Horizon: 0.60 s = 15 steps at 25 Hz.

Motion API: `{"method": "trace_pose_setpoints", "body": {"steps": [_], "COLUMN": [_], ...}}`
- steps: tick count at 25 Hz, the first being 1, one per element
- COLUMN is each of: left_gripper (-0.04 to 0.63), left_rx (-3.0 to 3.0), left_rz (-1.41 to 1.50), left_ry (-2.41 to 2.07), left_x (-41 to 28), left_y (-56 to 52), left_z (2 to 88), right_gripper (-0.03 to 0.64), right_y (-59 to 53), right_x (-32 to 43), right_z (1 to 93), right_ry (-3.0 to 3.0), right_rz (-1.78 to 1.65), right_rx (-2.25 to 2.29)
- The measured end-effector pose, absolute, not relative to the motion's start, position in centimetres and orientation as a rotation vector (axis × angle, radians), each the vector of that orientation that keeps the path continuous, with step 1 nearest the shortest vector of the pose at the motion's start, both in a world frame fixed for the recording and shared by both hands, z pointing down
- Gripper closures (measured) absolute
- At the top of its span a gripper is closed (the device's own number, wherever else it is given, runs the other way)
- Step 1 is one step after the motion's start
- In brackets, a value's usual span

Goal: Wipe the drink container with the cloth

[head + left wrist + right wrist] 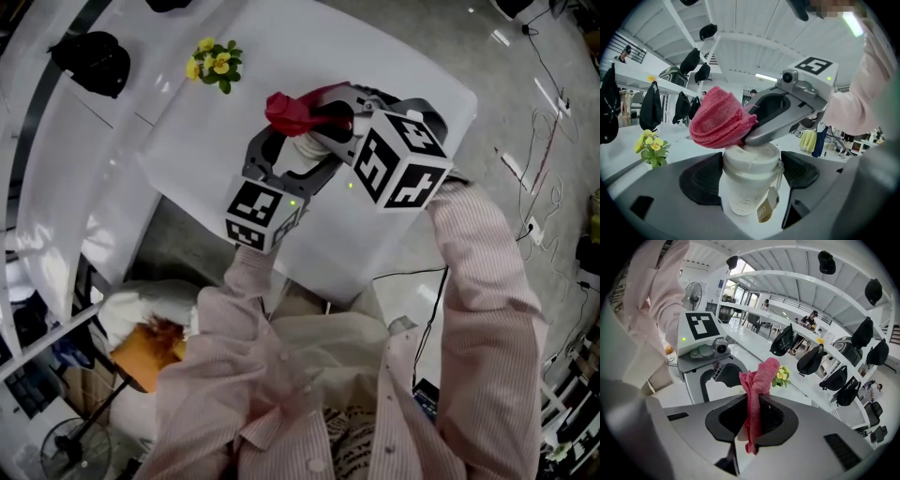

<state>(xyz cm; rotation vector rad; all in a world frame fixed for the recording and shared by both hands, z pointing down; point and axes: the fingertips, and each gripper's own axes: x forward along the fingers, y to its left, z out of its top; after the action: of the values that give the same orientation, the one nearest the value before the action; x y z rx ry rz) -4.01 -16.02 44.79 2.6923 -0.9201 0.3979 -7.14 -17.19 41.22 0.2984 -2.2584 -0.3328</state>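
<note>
Bright, even white light fills all three views, and shadows stay faint and soft. In the head view the white table nearly washes out, while the lower corners lie dim. Both gripper views bow straight lines into curves and fade to black at the corners. In the left gripper view a ceiling lamp glares at upper right, and the pale drink container barely stands off the white behind it. In the right gripper view the red cloth is crisp
</note>
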Motion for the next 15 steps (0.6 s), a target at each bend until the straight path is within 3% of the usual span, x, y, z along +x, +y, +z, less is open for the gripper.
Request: {"method": "trace_pose_setpoints", "body": {"steps": [15], "left_gripper": [0.219], "left_rx": [2.704], "left_rz": [0.373], "left_ry": [-0.914], "left_x": [-3.8], "left_y": [-15.8], "left_z": [44.3], "right_gripper": [0.571], "right_y": [-15.2], "right_x": [-6.1], "right_z": [41.2], "right_ry": [-2.185], "right_rz": [-0.342], "right_rx": [0.29]}}
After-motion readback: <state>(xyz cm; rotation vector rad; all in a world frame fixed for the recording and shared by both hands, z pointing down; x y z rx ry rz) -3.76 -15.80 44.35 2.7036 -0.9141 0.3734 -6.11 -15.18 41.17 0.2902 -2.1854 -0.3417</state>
